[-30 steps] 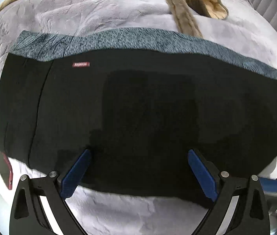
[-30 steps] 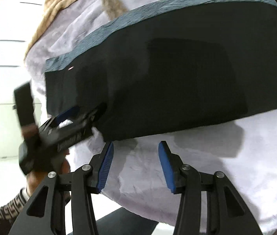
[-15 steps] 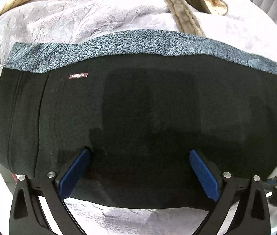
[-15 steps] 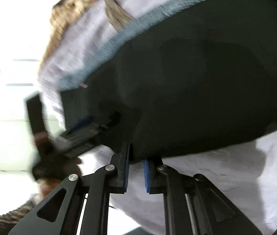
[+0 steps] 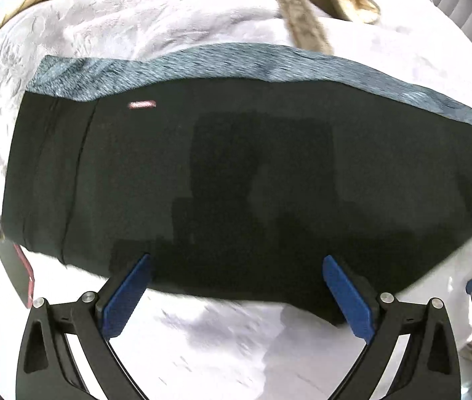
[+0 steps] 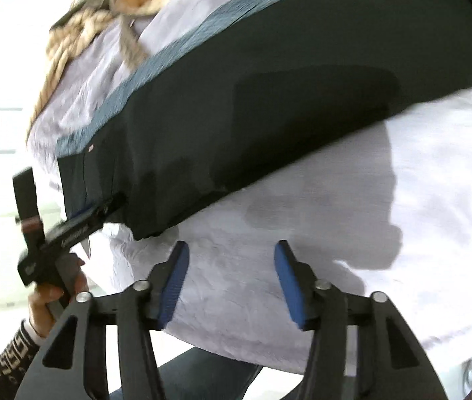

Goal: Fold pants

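A: In the left wrist view, we see the black pants folded into a long band lying flat on the pale lilac bedspread, long axis running side to side, the grey-blue strip along the far edge and a small red label toward the left end.

B: Our left gripper is spread wide, its blue pads over the pants' near edge, gripping nothing.

A: In the right wrist view, the pants stretch diagonally from lower left to upper right.

B: Our right gripper is also spread, over bare bedspread just short of the pants' near edge.
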Demonstrator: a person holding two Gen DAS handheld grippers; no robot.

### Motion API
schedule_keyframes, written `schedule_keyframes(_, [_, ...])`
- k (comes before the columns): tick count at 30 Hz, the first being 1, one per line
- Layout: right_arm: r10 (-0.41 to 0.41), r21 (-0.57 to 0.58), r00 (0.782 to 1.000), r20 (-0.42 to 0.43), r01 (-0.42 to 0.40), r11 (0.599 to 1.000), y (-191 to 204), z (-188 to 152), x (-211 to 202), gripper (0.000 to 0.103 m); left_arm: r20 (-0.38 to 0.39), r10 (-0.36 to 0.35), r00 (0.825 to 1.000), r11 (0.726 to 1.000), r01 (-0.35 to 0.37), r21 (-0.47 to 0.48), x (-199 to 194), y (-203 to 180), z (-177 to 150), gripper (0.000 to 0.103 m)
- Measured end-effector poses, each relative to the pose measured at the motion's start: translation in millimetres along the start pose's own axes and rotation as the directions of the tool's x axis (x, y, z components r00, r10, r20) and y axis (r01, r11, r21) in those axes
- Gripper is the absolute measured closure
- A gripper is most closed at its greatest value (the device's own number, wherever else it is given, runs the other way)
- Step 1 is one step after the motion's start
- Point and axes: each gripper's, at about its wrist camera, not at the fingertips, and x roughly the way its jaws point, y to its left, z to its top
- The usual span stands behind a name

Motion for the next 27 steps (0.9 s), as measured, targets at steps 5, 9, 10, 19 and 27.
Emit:
schedule_keyframes(5, [-0.021, 0.086, 0.999, 0.032, 0.018, 0.996, -21, -2, -19, 0.036, -0.020, -0.055, 0.998, 0.996, 0.056, 0.071, -16, -52, -14, 0.001])
schedule_keyframes(9, [-0.029, 0.143, 0.998, 0.049, 0.022, 0.989, -39, -6, -30, 0.035, -0.044, -0.100, 0.994, 0.980, 0.106, 0.167, -23, -109, -20, 0.001])
schedule_keyframes(10, [-0.030, 0.151, 0.998, 0.053, 0.021, 0.988, -43, -7, -33, 0.034, -0.045, -0.104, 0.994, 0.976, 0.111, 0.189, -24, -121, -20, 0.001])
schedule_keyframes(19, [-0.024, 0.245, 0.992, 0.123, -0.007, 0.970, -98, -1, -72, 0.025, -0.068, -0.128, 0.989, 0.940, 0.143, 0.309, -31, -224, -20, 0.001])
schedule_keyframes(27, [0.005, 0.308, 0.962, 0.273, -0.093, 0.947, -157, 31, -123, 0.025, -0.061, -0.096, 0.994, 0.926, 0.111, 0.360, -19, -271, 13, 0.001])
